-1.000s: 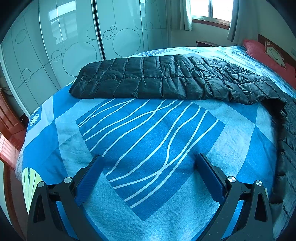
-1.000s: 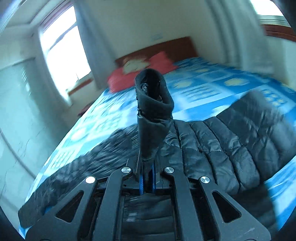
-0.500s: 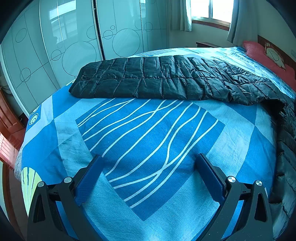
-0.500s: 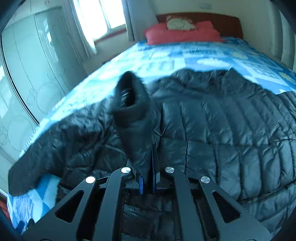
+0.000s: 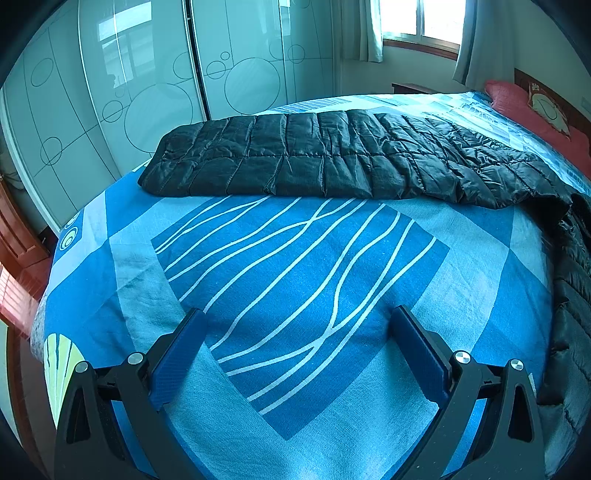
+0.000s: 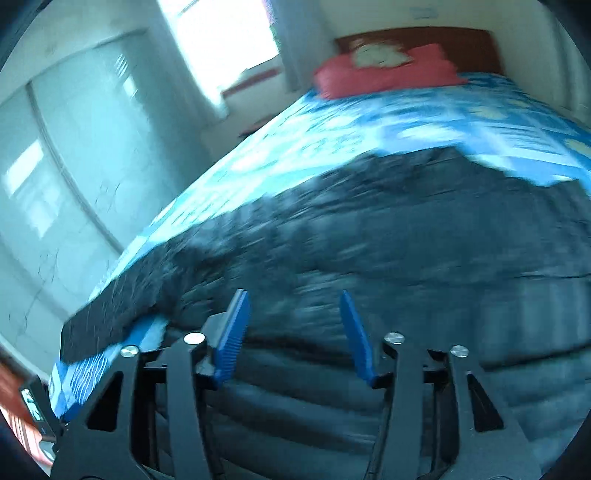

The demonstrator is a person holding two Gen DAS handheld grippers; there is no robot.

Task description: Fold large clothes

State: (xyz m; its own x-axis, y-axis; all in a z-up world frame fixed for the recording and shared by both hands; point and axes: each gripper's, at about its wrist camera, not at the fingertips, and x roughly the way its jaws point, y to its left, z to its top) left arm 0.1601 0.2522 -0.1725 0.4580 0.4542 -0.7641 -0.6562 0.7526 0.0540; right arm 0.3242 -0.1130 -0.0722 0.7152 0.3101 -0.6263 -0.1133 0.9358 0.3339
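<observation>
From my left-hand view, the far left of the frame showed the pale wardrobe doors (image 5: 155,85) with their circle pattern, standing behind the bed. Low in the frame my left gripper (image 5: 301,332) hung over the blue bedspread (image 5: 295,266), its 2 blue pads (image 5: 177,350) spread wide with nothing between them but the white wavy lines of the print. My fingers there were released, gripping nothing. Across the upper middle lay the black quilted down jacket (image 5: 314,158), 1 long padded section stretched flat from left to right across the bed. Moving right, the jacket bent at the upper right and ran down the right edge of the frame. At the top right sat the window (image 5: 424,18) with its curtain, and below it the red pillow (image 5: 517,99) at the head of the bed.

From my right-hand view, everything was smeared with blur. The wardrobe filled the left side, the bright window sat at the top left of centre. My right gripper (image 6: 293,321) was at the bottom middle, its jaws opening, the 2 blue pads (image 6: 232,339) apart and no cloth pinched between them. The jacket (image 6: 388,240) spread dark across the middle and right of the frame, directly under and beyond the pads. The pillow (image 6: 384,70) showed at the top right, against the brown headboard (image 6: 424,38).
</observation>
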